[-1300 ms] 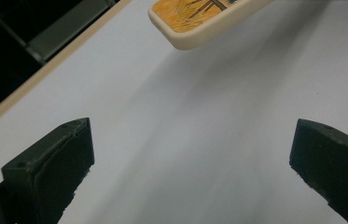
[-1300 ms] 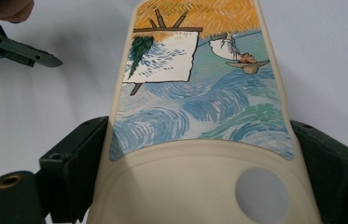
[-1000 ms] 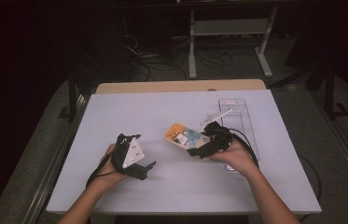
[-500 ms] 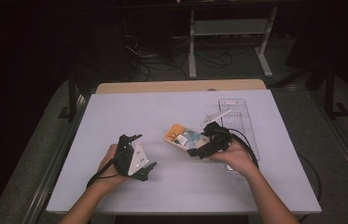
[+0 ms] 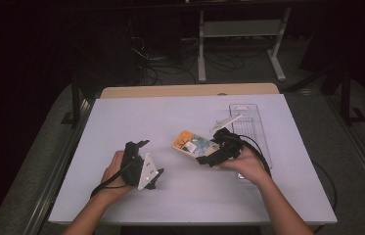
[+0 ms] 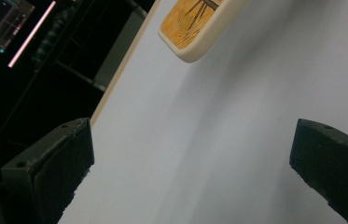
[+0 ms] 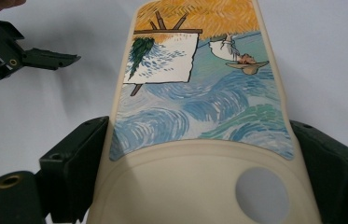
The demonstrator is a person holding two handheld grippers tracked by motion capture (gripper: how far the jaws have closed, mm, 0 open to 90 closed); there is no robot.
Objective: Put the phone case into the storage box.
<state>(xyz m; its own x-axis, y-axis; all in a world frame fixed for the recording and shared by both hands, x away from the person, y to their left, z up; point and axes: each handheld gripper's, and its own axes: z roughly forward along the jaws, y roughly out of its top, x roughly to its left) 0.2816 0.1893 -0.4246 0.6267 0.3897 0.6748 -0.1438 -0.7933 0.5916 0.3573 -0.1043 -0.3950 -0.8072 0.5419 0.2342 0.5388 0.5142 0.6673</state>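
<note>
My right gripper [image 5: 204, 159], just right of centre in the high view, is clamped on a phone case [image 5: 193, 144]: its 2 jaws press the cream side edges of the case near the end with the round camera hole [image 7: 261, 195], and the painted back faces up. The case [image 7: 199, 88] sits tilted over the white table [image 5: 170, 112], its far end pointing to the upper left of the frame. My left gripper [image 5: 156, 177], at the lower left of centre, holds nothing; its jaws stand wide apart with only bare table between them, and the orange corner of the case [image 6: 195, 28] shows at the top of its view.

To do this well, I judge I should keep the squeeze light, since the soft case could bow, and bring the left gripper onto the free end before moving it.

A clear tray [image 5: 251, 127] lies at the right of the table; I cannot tell what, if anything, is in it.
</note>
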